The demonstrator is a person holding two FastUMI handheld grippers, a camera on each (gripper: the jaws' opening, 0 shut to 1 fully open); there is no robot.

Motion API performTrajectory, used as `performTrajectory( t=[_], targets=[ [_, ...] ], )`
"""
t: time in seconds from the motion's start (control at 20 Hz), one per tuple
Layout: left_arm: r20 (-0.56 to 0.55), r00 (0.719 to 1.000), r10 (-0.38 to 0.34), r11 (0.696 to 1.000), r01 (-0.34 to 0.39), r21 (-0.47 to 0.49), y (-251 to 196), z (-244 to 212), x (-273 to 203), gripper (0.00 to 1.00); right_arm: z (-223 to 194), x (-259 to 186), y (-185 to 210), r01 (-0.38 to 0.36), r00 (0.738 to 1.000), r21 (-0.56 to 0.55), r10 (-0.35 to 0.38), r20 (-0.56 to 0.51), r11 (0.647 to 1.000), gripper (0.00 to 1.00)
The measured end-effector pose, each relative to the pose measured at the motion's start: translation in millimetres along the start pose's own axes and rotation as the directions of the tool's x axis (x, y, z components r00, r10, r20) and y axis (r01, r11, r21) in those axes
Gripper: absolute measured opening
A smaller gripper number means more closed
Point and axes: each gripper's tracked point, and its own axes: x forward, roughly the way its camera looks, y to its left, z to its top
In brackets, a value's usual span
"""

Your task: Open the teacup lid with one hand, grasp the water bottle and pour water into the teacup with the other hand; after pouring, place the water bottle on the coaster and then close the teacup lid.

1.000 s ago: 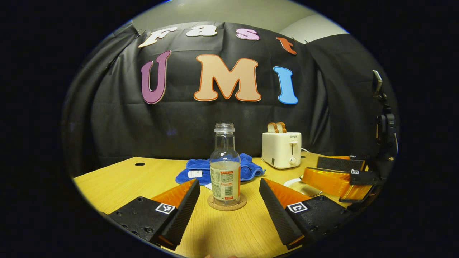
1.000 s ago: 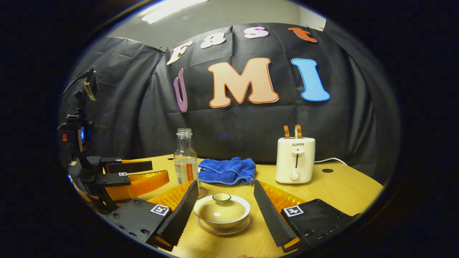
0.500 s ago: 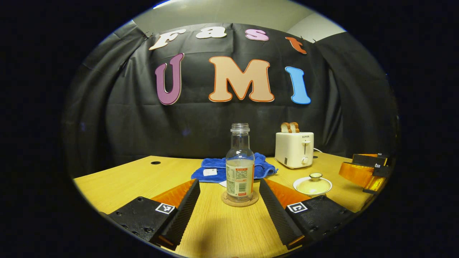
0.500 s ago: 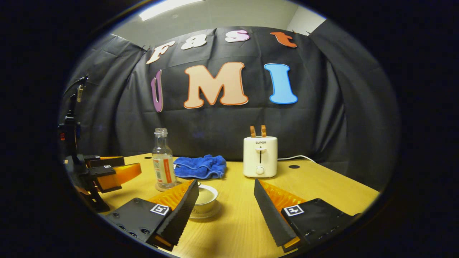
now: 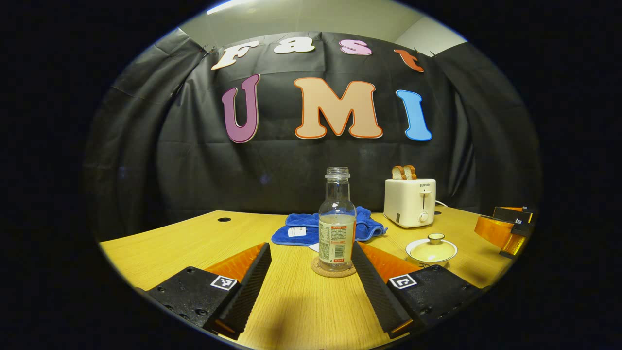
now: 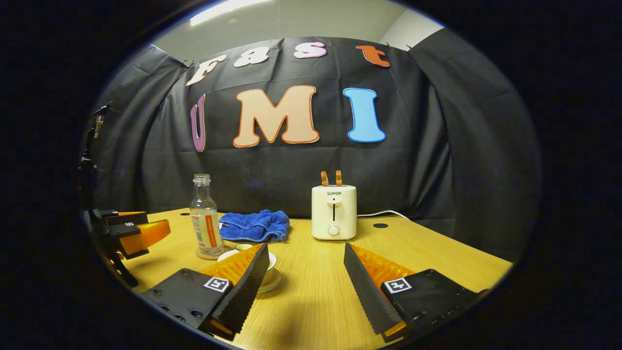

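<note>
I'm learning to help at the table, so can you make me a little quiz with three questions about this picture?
1. True or false: the water bottle stands upright on the coaster.
2. What covers the teacup? A) its lid B) the blue towel C) nothing
3. Fill in: slices of bread stick up out of the ____.

Key
1. True; it has no cap on.
2. A; the lid sits on the cup.
3. Toaster, behind the blue towel. Also, the left gripper and the right gripper are both open and hold nothing.
</note>
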Motion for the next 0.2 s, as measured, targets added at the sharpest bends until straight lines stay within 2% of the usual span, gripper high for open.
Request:
performTrajectory(
  t=[0.1, 0.2],
  targets=[
    [0.001, 1.0, -0.009, 1.0, 0.009, -0.001, -2.4, -0.5, 0.4, 0.97, 0.6, -0.1, -1.6, 0.007, 1.0, 0.0, -0.007, 0.001, 1.0, 1.0],
    [0.001, 1.0, -0.023, 1.0, 0.023, -0.002, -5.0, -0.4, -0.9, 0.97, 0.5, -0.1, -2.9, 0.012, 1.0, 0.0, -0.012, 0.001, 1.0, 0.99]
  ],
)
